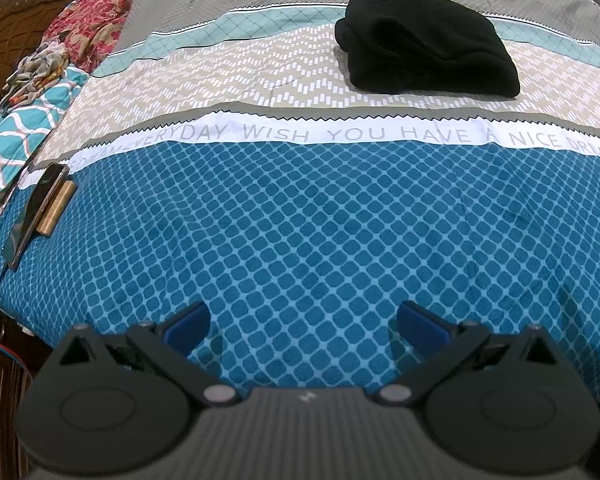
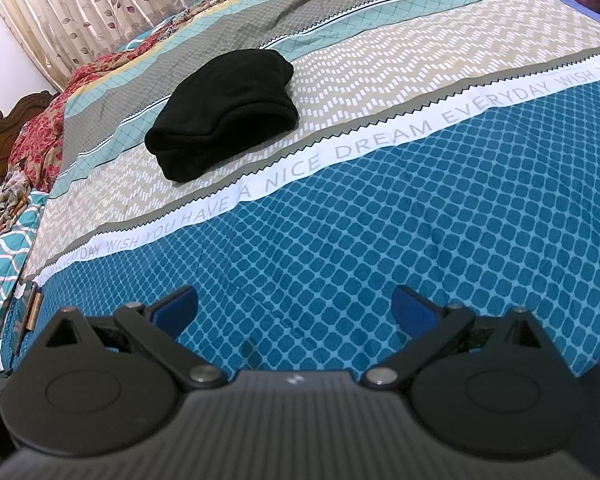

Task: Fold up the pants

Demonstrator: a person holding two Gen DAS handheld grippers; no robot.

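Item: pants (image 1: 426, 46), black, soft knit or fleece by the look. Location: on the bedspread (image 1: 300, 220), lying on the beige zigzag band beyond the white strip of lettering, well away from both claws. Condition: already gathered into a compact, layered bundle with rounded edges; in the right wrist view (image 2: 226, 114) the stacked layers show along the near edge. Judged folded, or nearly so.

Item: left gripper (image 1: 303, 320). Fingers spread wide, nothing between them, hovering over the blue diamond band at the near side of the bed.

Item: right gripper (image 2: 294, 306). Fingers likewise spread, empty, over the same blue band.

Item: dark flat object with a brass-coloured piece (image 1: 44, 208), at the left edge of the bed. Kind not clear.

Item: loose bedding and cloth (image 1: 32, 68), patterned, heaped at the far left by the carved headboard (image 1: 24, 4).

Risks noted:
- The bundle looks springy; with no weight on it the top layer may creep open.
- If a claw pinches only the upper layer to adjust, the layers beneath would likely slide and the fold come apart.
- A claw dragged low across the bedspread could ruck it and tip the bundle.
- Black on black hides the seams, so an edge is easily misjudged.
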